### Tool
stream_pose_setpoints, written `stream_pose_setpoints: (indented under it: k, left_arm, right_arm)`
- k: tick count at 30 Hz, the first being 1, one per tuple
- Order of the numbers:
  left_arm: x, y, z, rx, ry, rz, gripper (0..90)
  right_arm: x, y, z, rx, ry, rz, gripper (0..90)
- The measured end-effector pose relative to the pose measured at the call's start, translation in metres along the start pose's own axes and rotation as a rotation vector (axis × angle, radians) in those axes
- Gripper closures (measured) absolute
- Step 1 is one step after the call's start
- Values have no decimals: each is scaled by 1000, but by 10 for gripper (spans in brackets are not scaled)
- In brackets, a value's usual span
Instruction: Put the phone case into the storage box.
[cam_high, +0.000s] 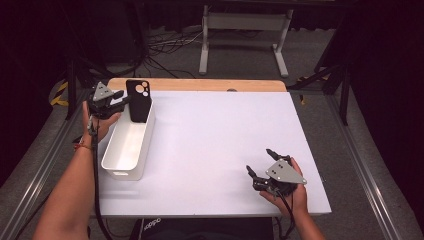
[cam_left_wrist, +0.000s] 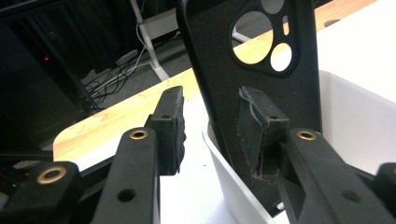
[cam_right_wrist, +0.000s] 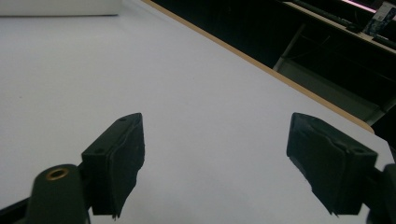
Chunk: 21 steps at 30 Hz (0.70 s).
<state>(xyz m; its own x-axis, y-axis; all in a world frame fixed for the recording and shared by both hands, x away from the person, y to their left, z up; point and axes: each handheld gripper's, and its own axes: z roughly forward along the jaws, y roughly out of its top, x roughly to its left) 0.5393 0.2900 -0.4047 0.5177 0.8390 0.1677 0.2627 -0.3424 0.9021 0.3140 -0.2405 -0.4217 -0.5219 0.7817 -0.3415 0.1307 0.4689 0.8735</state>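
The left gripper (cam_left_wrist: 212, 126) was held parted at the far end of the white bin (cam_high: 127, 145), gripping nothing; the black phone case (cam_left_wrist: 247, 70) stood upright inside it, its camera cutouts resolved in the left gripper view. The right gripper (cam_high: 264, 162) was spread wide, well apart from the bin, over the white table (cam_high: 215, 140).

Only legible-ish text: white lettering on a dark object (cam_high: 165, 225) at bottom edge of high view, below the table's near side. Looks like "adidas" upside down, not sure, small + blurry. Small box/card (cam_right_wrist: 382, 16) at top right corner of right gripper view has print on it, too small to read. No labels or nrs readable elsewhere.
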Motion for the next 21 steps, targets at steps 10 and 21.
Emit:
stream_pose_setpoints:
  k: [10, 21]
  left_arm:
    - [0, 2, -6, -1, 10, 1, 538]
    - [-1, 3, -12, -8, 8, -13, 367]
  right_arm:
    - [2, -1, 4, 6, 11, -12, 202]
    - [4, 0, 8, 10, 31, -23, 202]
